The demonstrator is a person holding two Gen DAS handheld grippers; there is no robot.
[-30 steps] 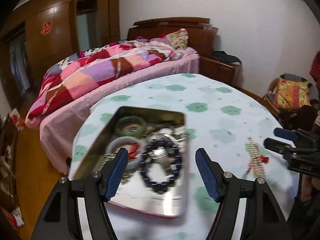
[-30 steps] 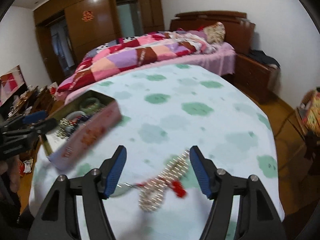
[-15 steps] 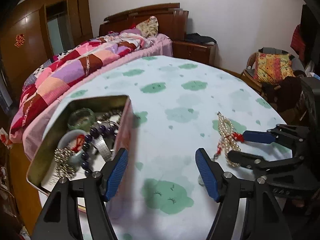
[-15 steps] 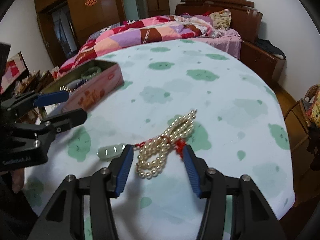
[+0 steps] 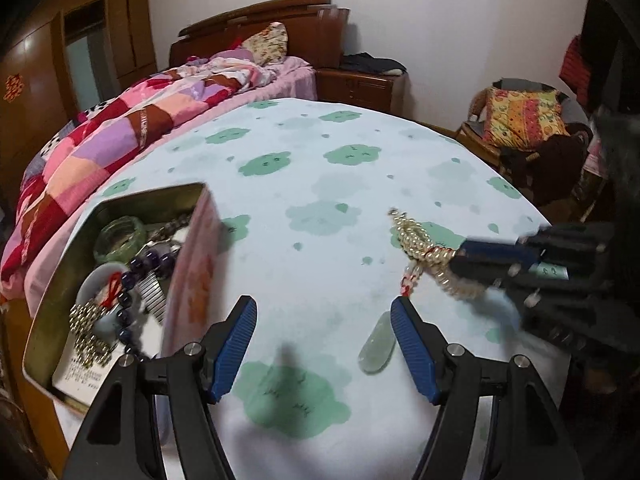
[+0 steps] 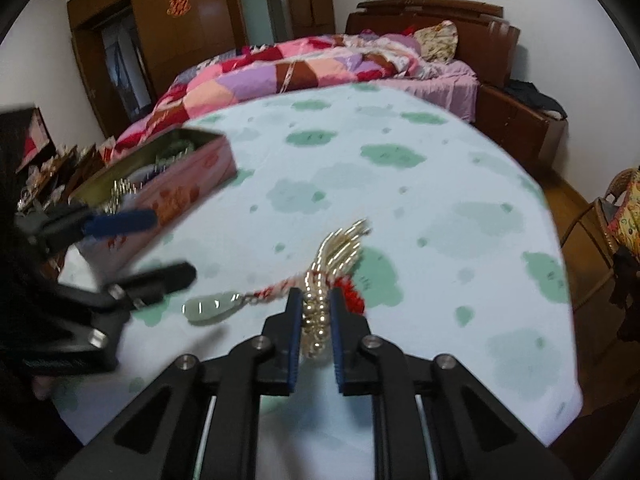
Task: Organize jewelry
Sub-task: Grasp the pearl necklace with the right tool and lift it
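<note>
1. Your right gripper (image 6: 312,312) has clamped down on the pearl necklace (image 6: 336,256). Half a second ago its blue pads stood wide on either side of the bunched strands; now they pinch the near end of the bunch at 6 o'clock in the right wrist view, with the strands fanning away toward 12 o'clock.

2. The pale green pendant (image 6: 212,307) lies on the tablecloth (image 6: 440,208) at 9 o'clock of that grip, joined to the pearls by a red-and-white cord. I judge it will trail behind when you lift, so watch that it does not snag.

3. Your left gripper (image 5: 324,344) is spread wide and holds nothing. A second ago it hung over the tin; now it faces the bare cloth, with the pendant just inside its right pad at 3 o'clock.

4. The pink tin (image 5: 192,276) sits at 9 o'clock in the left wrist view, open, with bangles, dark beads and a chain already inside. The necklace is the last loose piece I can see, so the grasp looks like the start of the final carry to the tin.

5. The tin's side has red-orange print and a paper inside has small text; neither is readable. The red emblem on the wardrobe (image 6: 176,5) at 11 o'clock is too blurred to read.
</note>
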